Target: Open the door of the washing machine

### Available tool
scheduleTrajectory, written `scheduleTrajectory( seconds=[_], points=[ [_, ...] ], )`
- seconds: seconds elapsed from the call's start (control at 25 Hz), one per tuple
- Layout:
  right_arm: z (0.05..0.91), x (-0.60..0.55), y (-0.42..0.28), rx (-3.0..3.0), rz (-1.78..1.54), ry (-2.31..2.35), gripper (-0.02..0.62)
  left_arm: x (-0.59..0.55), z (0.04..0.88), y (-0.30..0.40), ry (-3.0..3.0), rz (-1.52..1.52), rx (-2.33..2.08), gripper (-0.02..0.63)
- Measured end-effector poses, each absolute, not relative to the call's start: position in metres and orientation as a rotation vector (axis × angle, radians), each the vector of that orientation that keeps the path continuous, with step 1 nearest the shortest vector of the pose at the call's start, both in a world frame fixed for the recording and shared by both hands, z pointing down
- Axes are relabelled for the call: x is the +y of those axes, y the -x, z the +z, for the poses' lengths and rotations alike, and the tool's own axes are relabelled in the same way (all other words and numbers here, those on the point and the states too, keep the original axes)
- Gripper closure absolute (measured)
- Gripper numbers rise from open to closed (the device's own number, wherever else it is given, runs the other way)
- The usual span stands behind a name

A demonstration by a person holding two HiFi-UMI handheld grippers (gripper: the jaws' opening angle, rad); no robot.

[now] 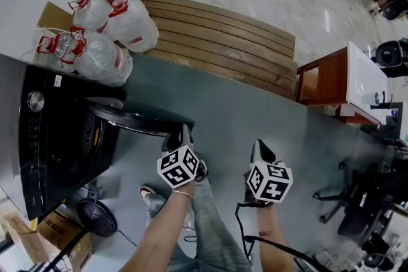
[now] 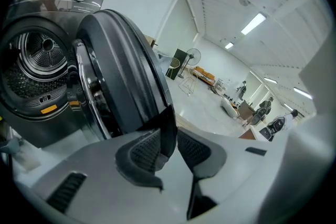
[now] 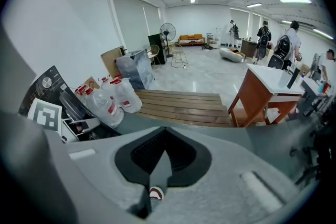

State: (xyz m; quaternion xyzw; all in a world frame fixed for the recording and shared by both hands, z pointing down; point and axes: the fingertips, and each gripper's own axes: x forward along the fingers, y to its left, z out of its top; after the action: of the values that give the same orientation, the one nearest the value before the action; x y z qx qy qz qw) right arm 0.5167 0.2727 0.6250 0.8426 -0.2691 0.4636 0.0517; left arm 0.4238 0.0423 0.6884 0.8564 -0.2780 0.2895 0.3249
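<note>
L tool clamped on rim of washing machine door; door stands wide open. R tool closed, empty.

**Person with two handheld grippers**
- Left gripper and right gripper: both are showing light grey moulded plastic bodies, with black ribbed pads sitting in dark recesses.
- Left cube and right cube: both are showing white faces with black square markers.
- Cable: black and thin, it is trailing from the right gripper.
- Clothing: the person is wearing faded blue jeans, a thin bracelet on the left wrist and a light shoe.
</note>
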Motion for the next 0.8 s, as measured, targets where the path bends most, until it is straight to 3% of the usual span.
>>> scheduleTrajectory(
  seconds=[0.8],
  points=[
    [0.624, 0.27, -0.497, -0.853, 1.446, -2.511, 0.591, 0.048, 0.689, -0.43, -2.347, 0.874, -0.684, 0.512]
  ],
)
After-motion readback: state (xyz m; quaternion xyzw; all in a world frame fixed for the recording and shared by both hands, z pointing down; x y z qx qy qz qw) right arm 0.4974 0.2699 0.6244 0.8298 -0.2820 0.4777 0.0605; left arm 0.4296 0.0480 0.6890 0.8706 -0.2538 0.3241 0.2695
